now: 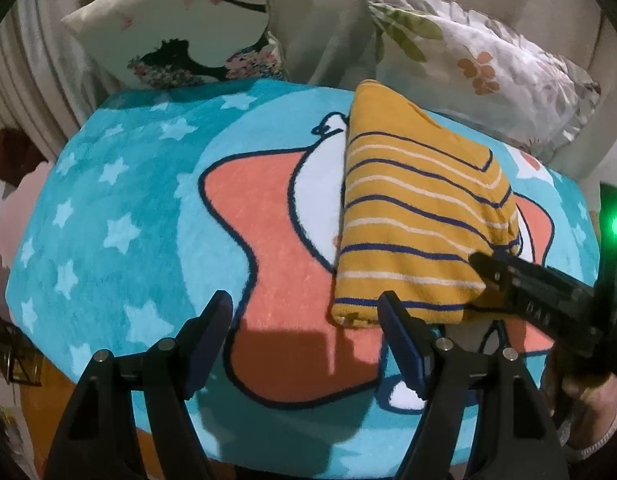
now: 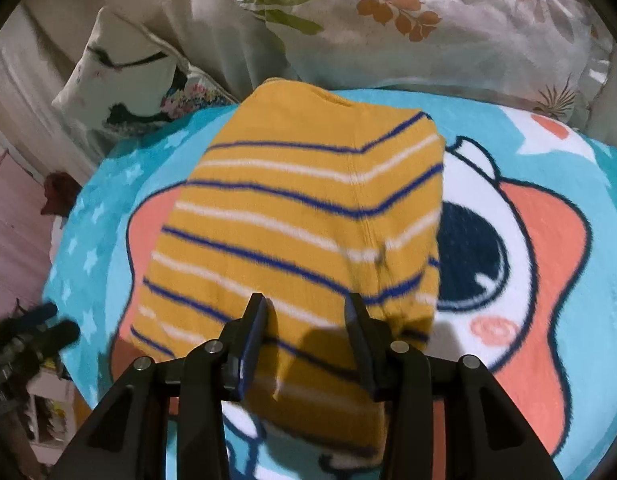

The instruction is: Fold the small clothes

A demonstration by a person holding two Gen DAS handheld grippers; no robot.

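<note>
A mustard-yellow knitted garment with navy and white stripes [image 2: 292, 216] lies folded into a long block on a round turquoise fleece mat printed with white stars and a coral star-shaped cartoon face [image 1: 108, 200]. In the left wrist view the garment sits on the right half of the mat, its far end reaching nearly to the mat's far edge, its near end short of the near edge.

The right gripper [image 2: 308, 320] comes in from the near right with its fingers parted over the garment's near end; whether they pinch any cloth cannot be told. The left gripper [image 1: 304, 328] hovers with fingers wide apart and holding nothing, its right finger just in front of the garment's near left corner.

The mat's left half lies bare. Beyond the far edge lean a white cushion with a dark figure print [image 1: 180, 32] on the left and a pale leaf-printed pillow [image 1: 476, 52] on the right, the pillow near the garment's far end.
</note>
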